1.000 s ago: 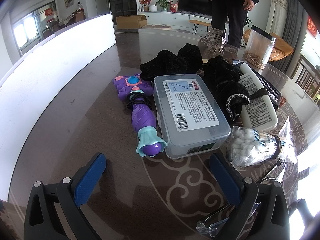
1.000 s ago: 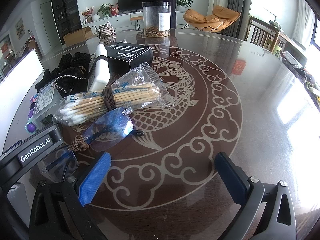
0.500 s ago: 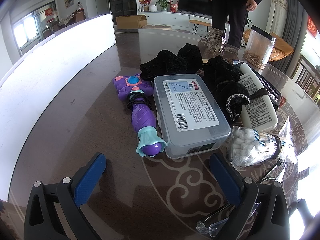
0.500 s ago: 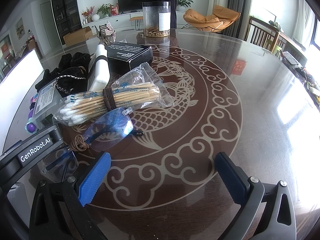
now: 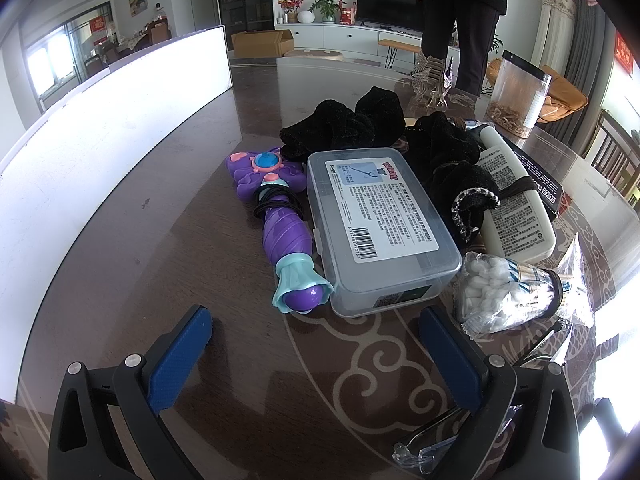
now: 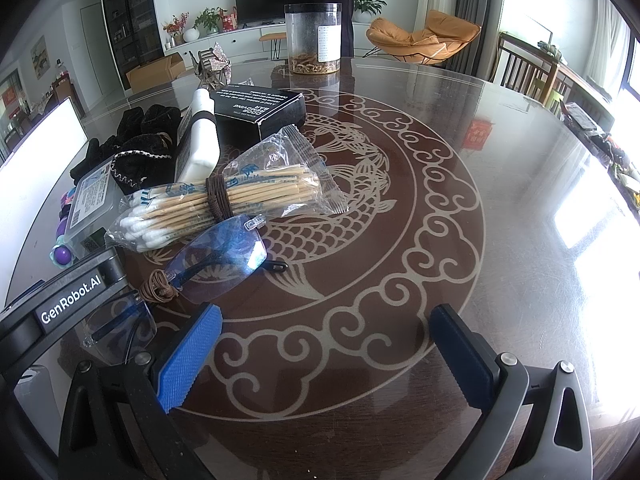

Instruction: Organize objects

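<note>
Two brown bands bind the bagged cotton swabs point(image 6: 224, 204), lying flat.

The glossy dark surface point(image 6: 420, 208) carries a purple toy point(image 5: 286, 232), clear box point(image 5: 380, 232), cotton swabs point(image 6: 224, 204), glasses point(image 6: 220, 252) and a white bottle point(image 5: 516, 208).

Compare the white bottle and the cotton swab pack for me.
The bottle is rigid, opaque white, printed with text; the swab pack is a soft clear bag showing wooden sticks. The bottle points away from the camera; the pack lies crosswise. Both lie flat, each wrapped by a brown band.
</note>
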